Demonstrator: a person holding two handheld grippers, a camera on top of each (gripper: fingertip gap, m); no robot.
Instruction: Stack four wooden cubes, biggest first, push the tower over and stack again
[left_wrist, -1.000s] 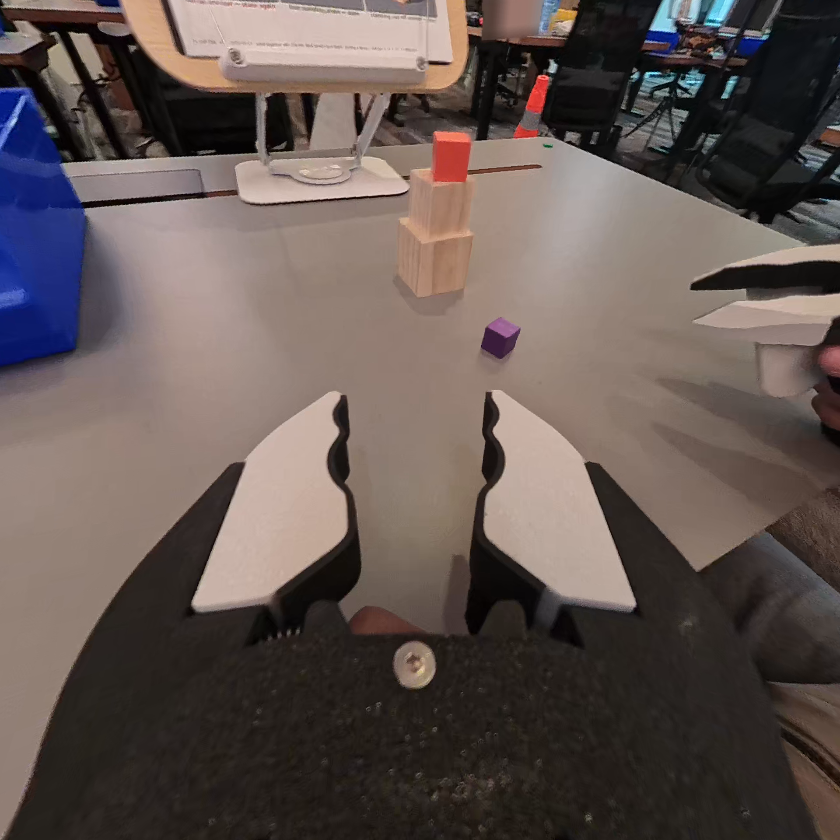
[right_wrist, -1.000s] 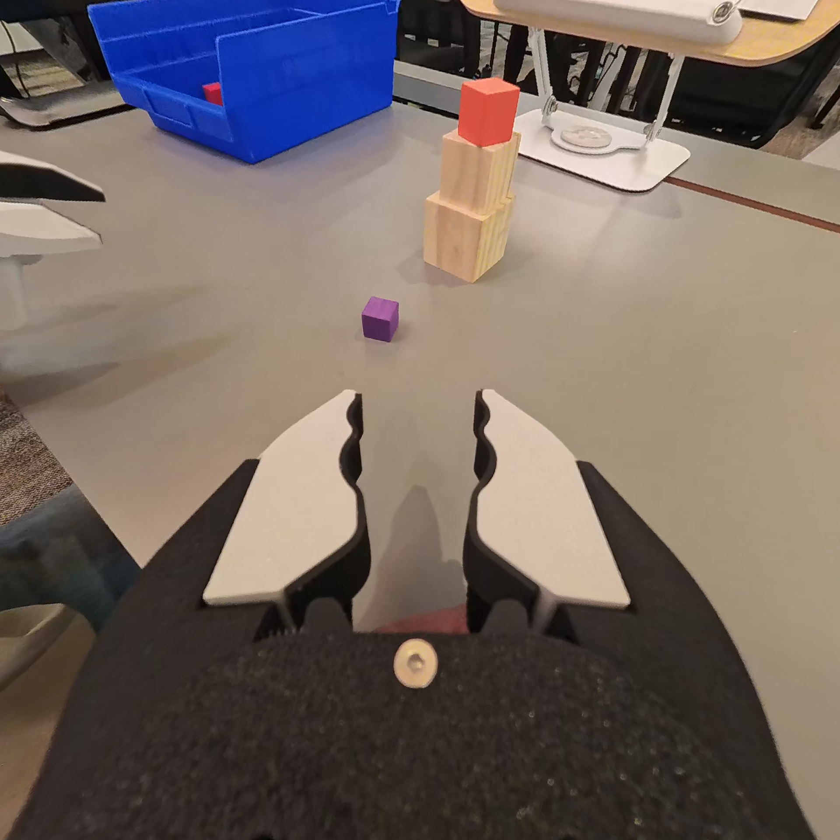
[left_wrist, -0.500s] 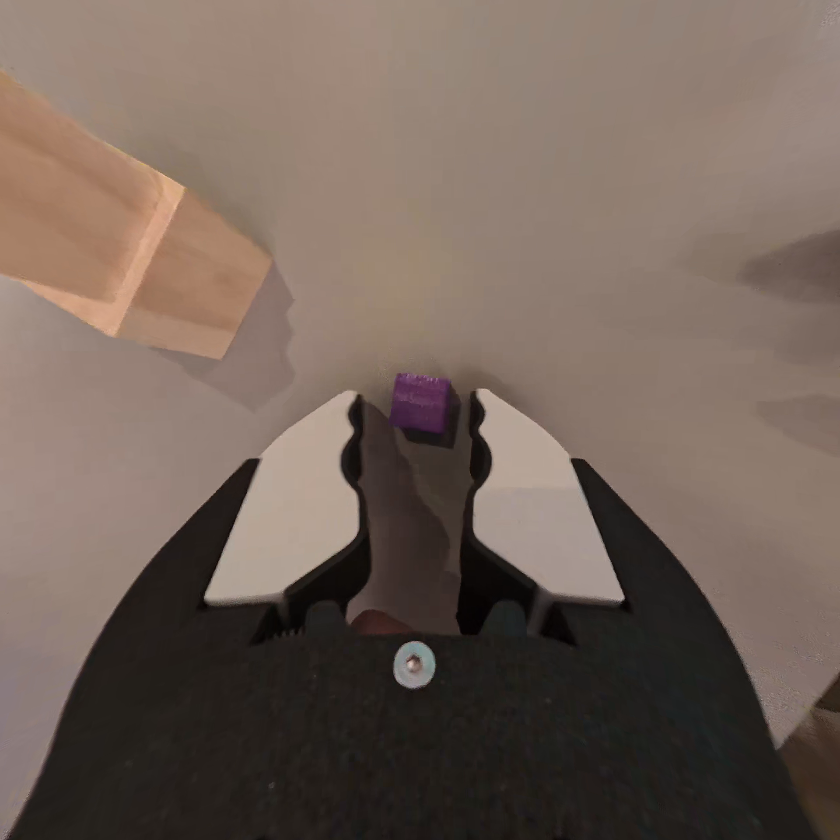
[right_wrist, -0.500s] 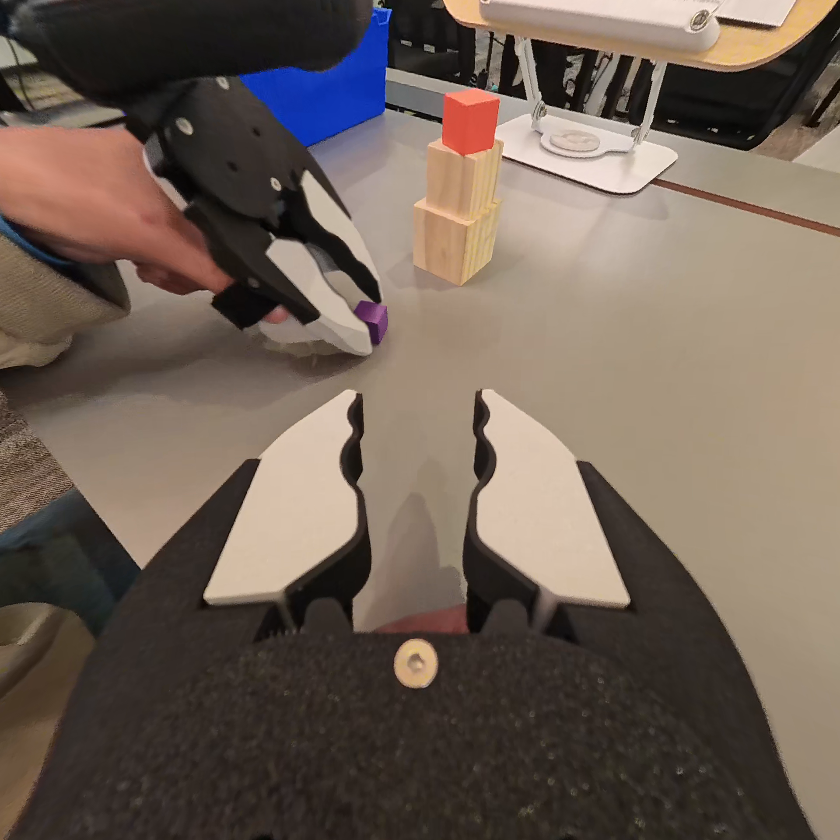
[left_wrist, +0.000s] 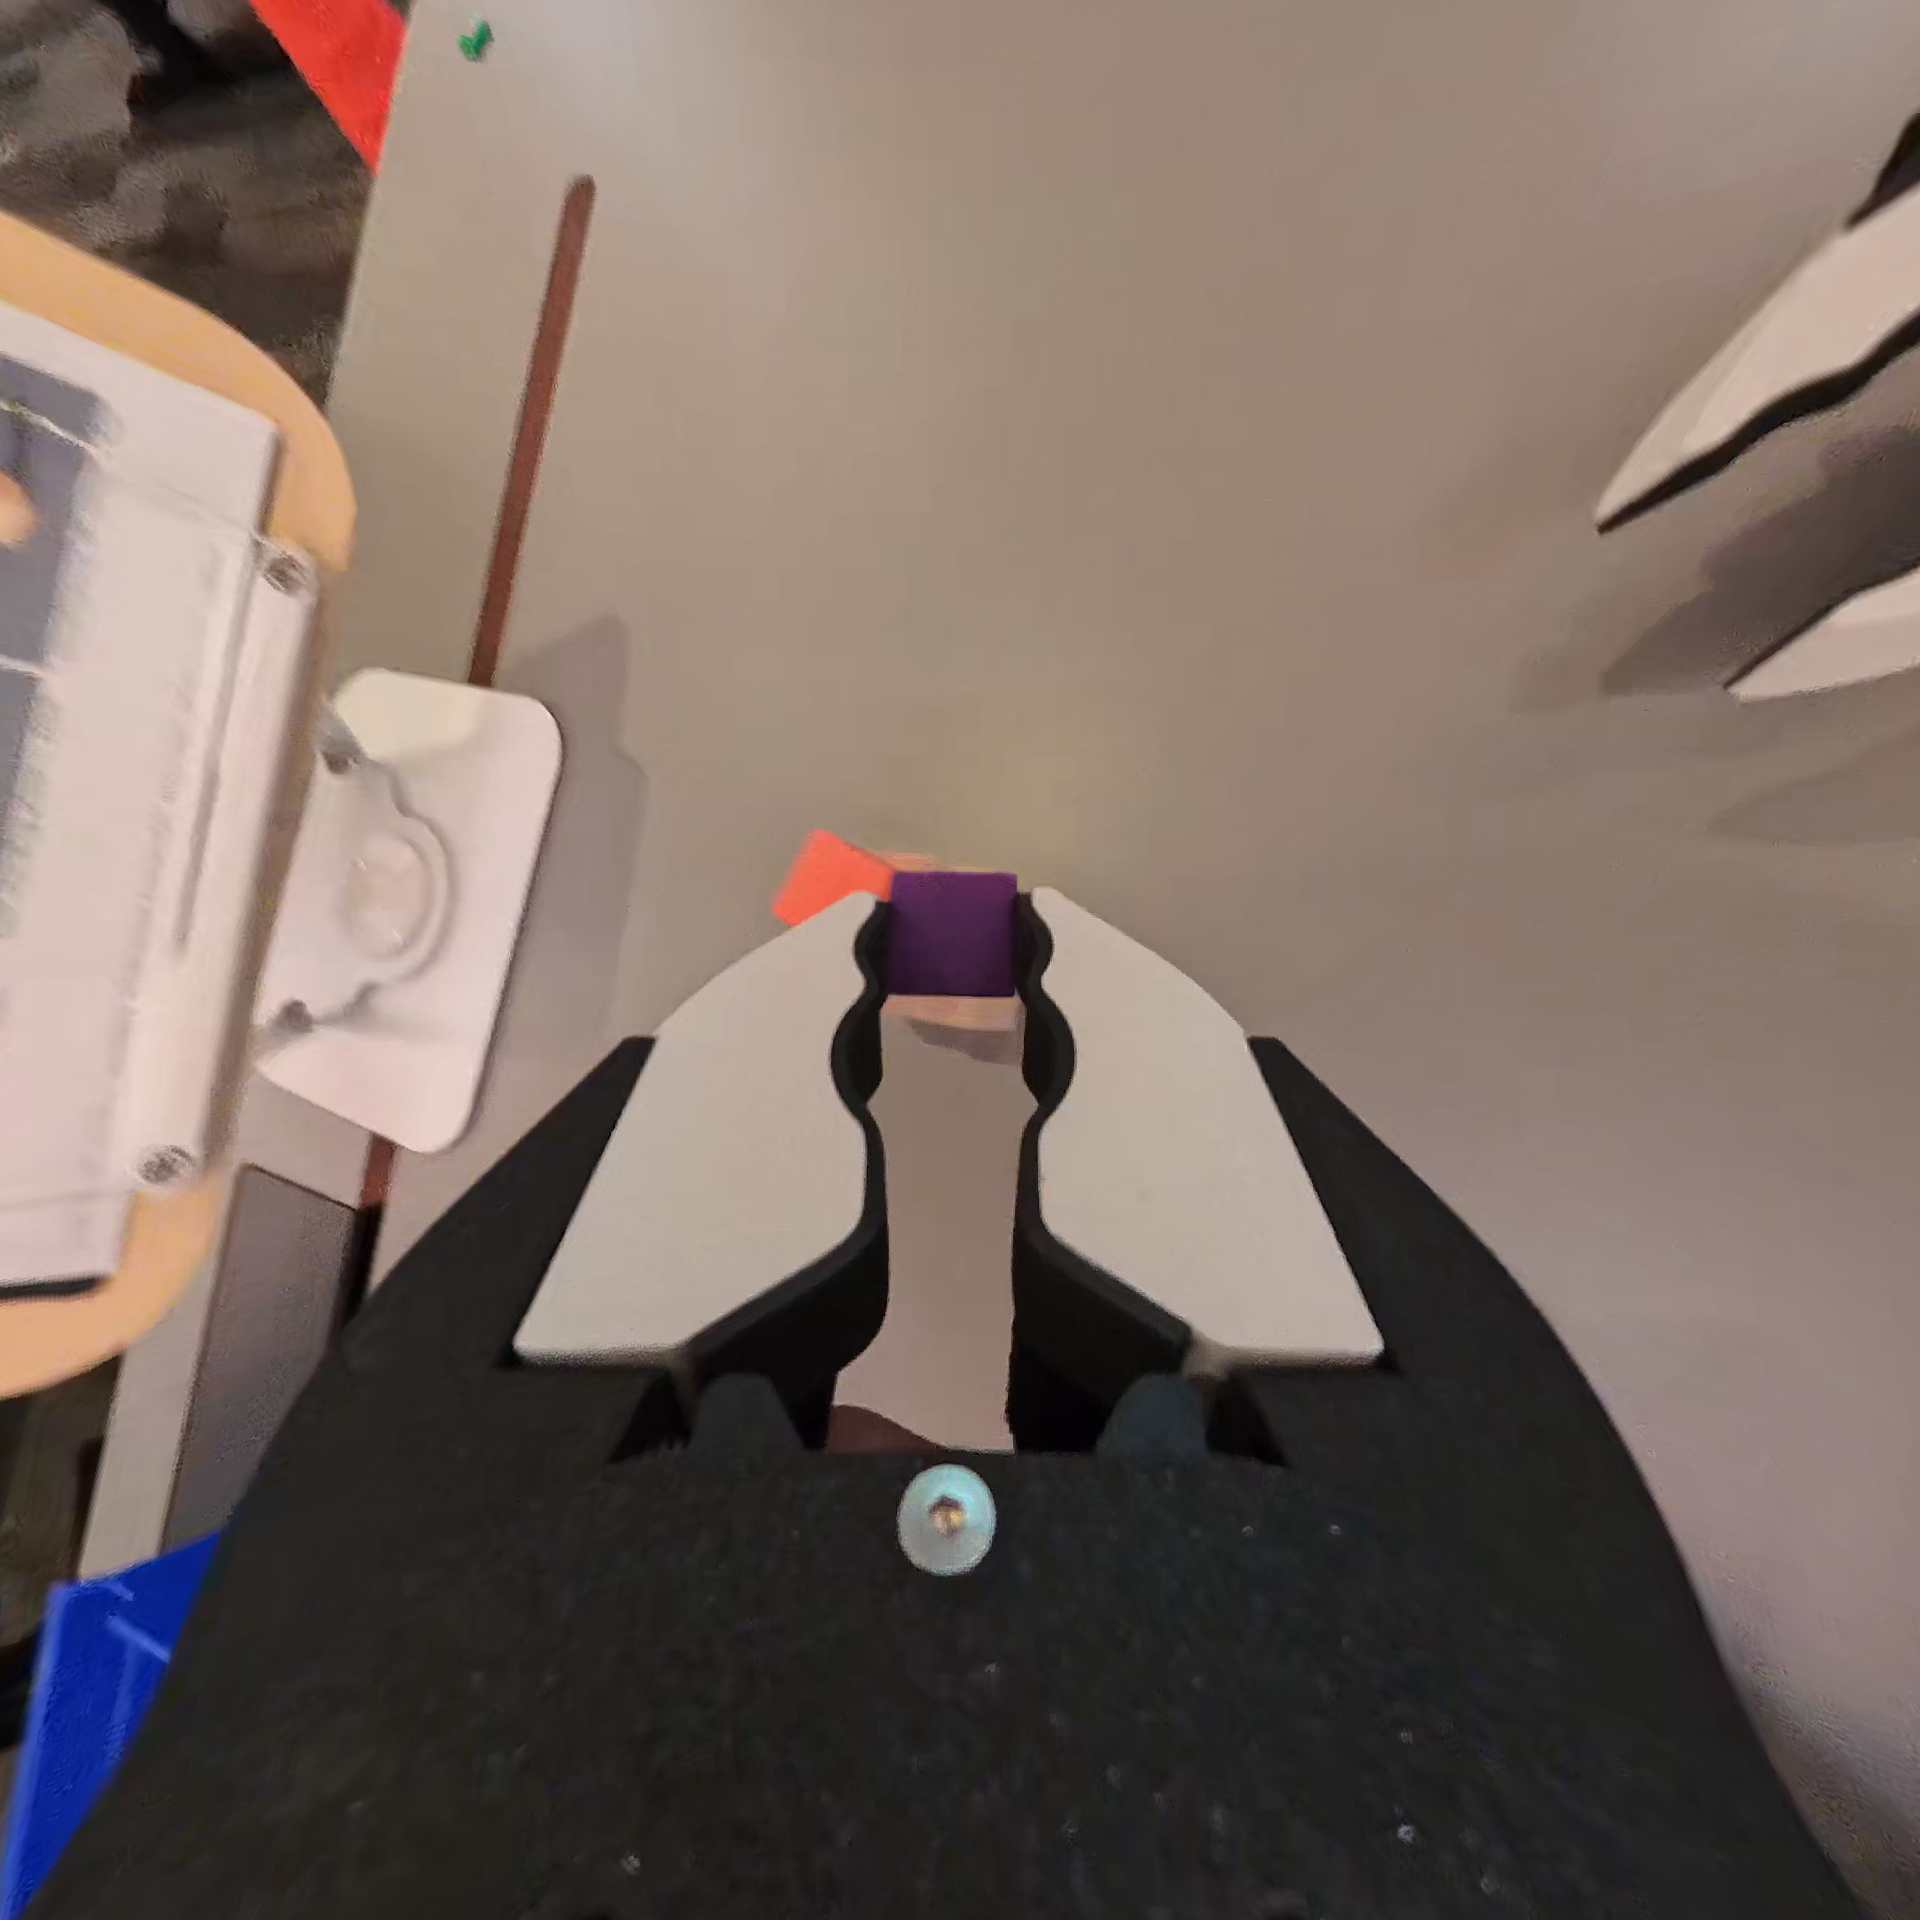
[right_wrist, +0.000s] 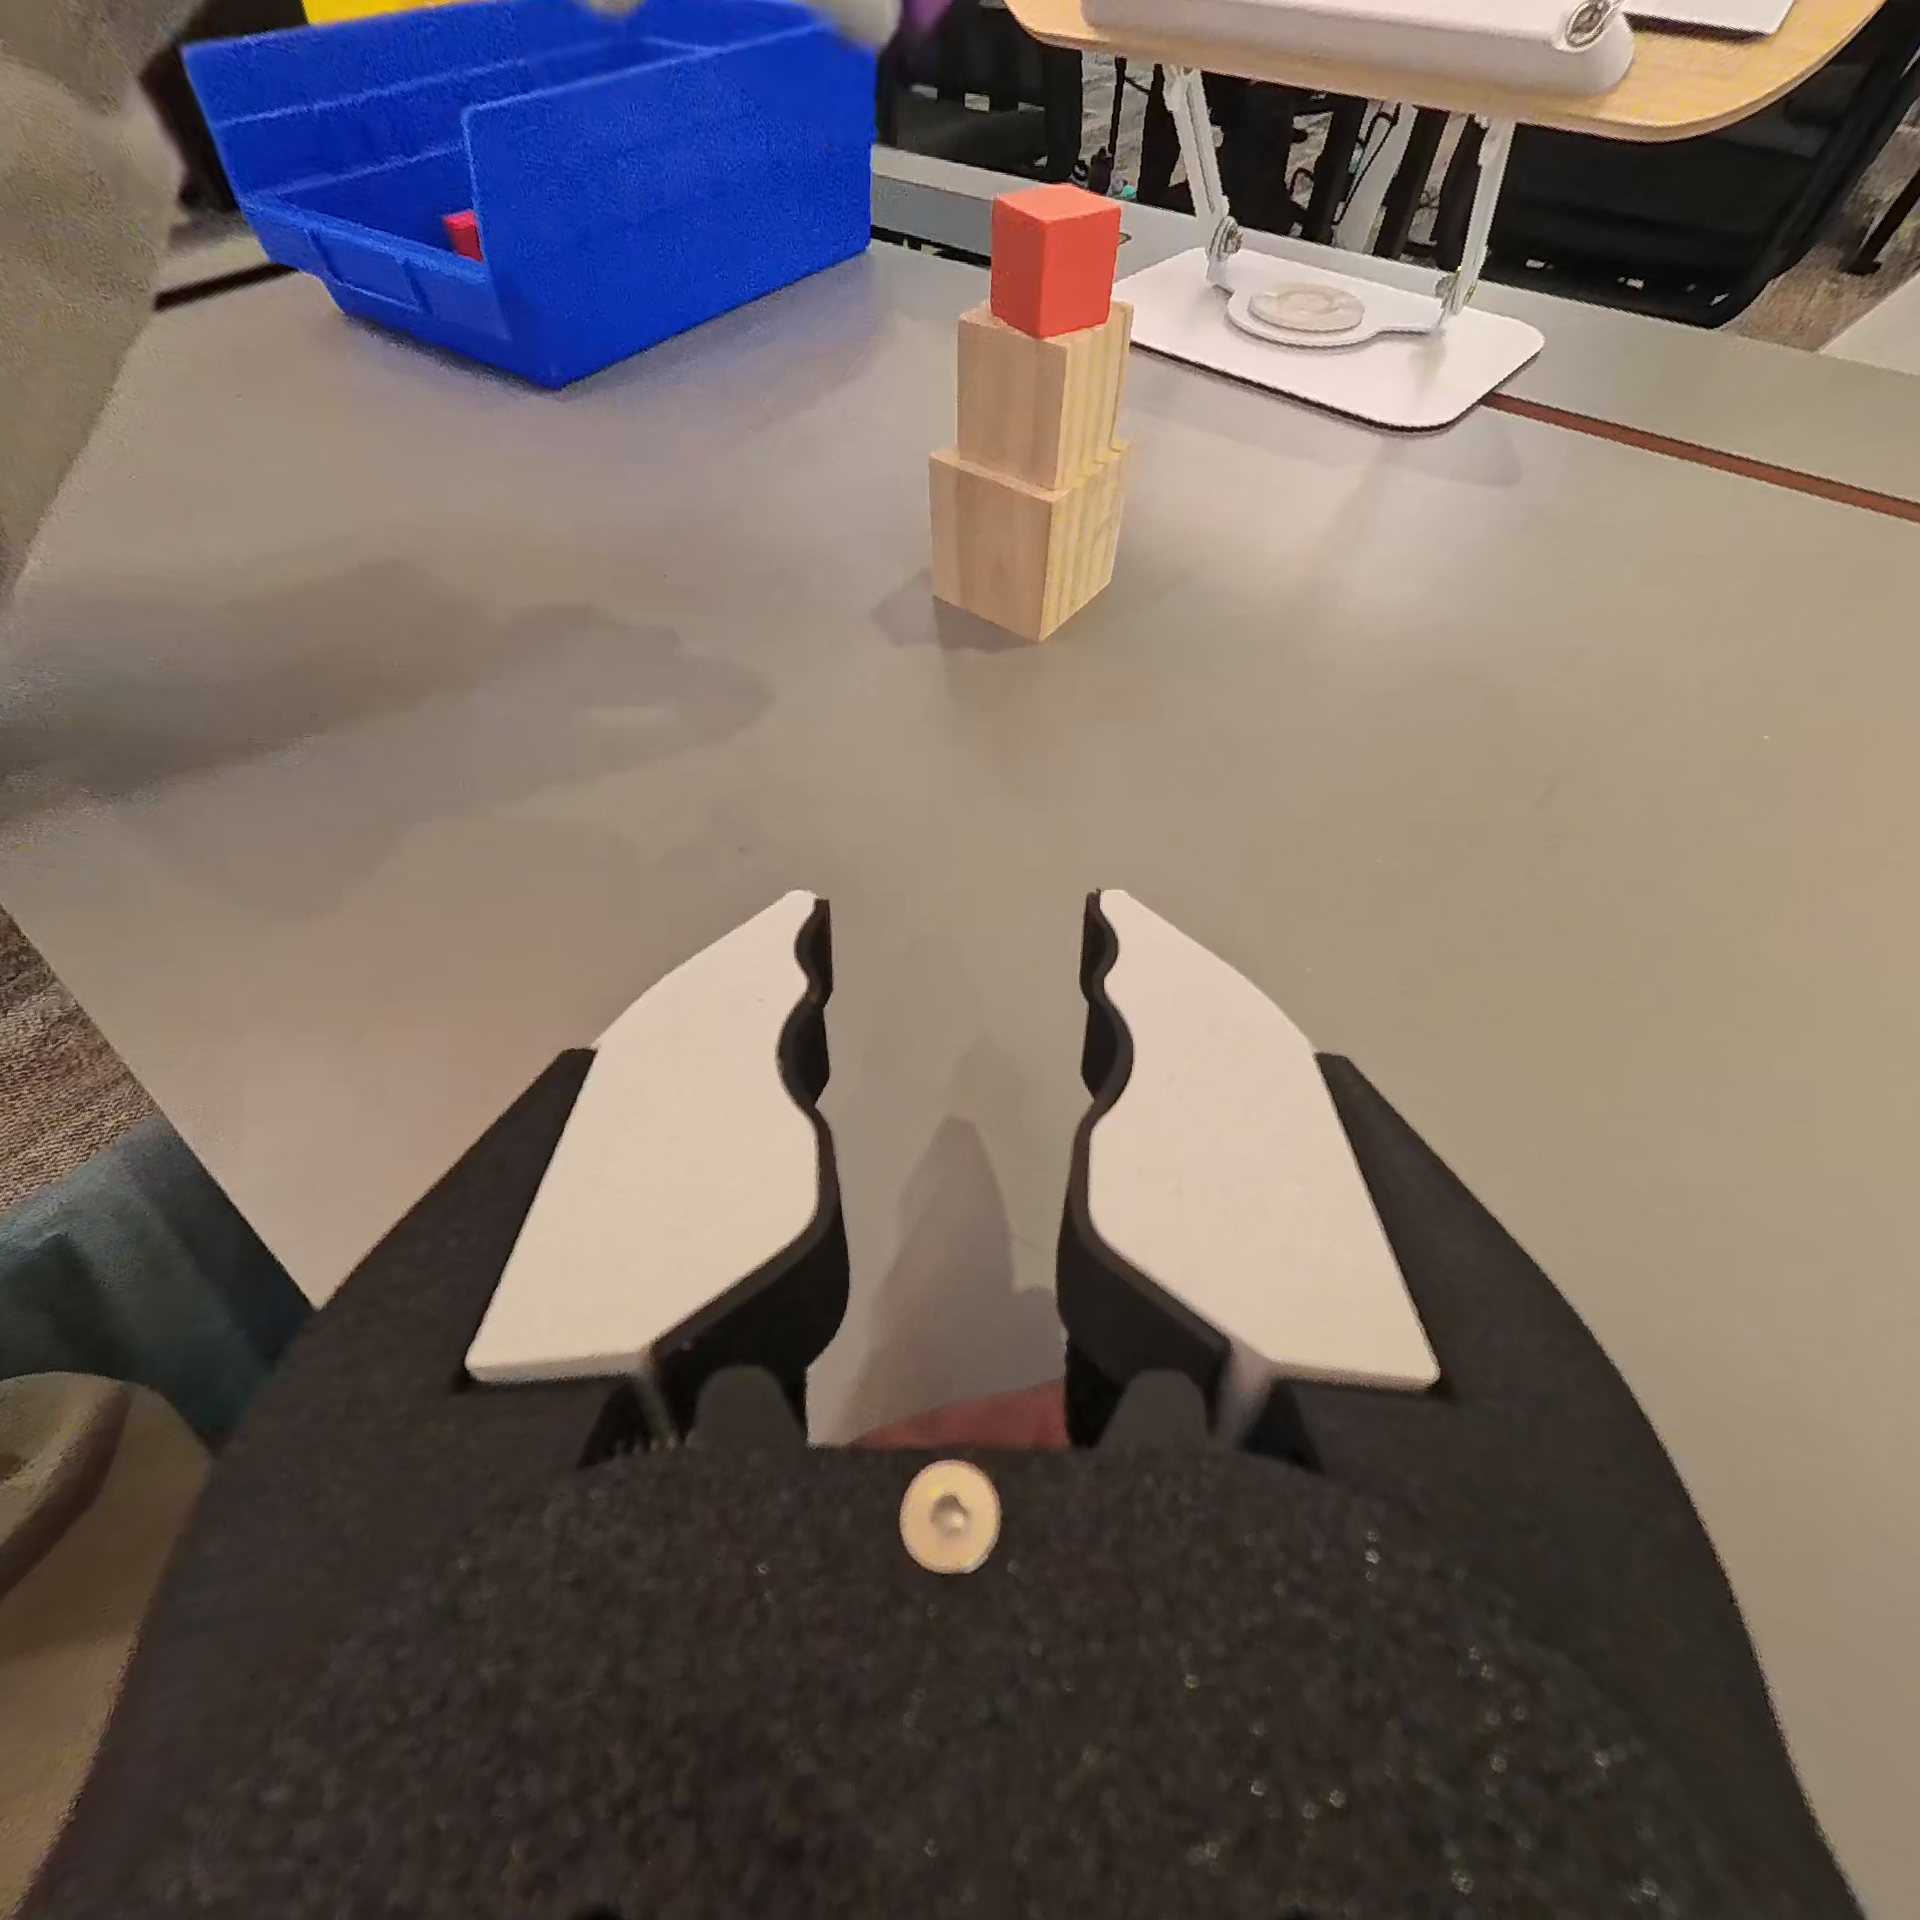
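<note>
A tower of three cubes stands on the grey table (right_wrist: 1455, 727): a large pale wooden cube (right_wrist: 1023, 540), a smaller wooden cube (right_wrist: 1039, 400) on it, and an orange-red cube (right_wrist: 1051, 265) on top. My left gripper (left_wrist: 951, 925) is shut on a small purple cube (left_wrist: 951, 933) and holds it high above the tower, looking down; the orange-red cube (left_wrist: 826, 875) shows just beyond the fingertips. My right gripper (right_wrist: 956, 914) is open and empty, low over the table in front of the tower. It also shows at the right edge of the left wrist view (left_wrist: 1787, 520).
A blue bin (right_wrist: 551, 229) with a red block (right_wrist: 464, 234) inside stands at the back left. A white stand (right_wrist: 1340, 332) holding a wooden board sits behind the tower, also in the left wrist view (left_wrist: 405, 894). A sleeve blurs the left edge of the right wrist view.
My left gripper closed on the purple cube on the table, lifted it and carried it up over the tower. The right gripper stayed nearly still.
</note>
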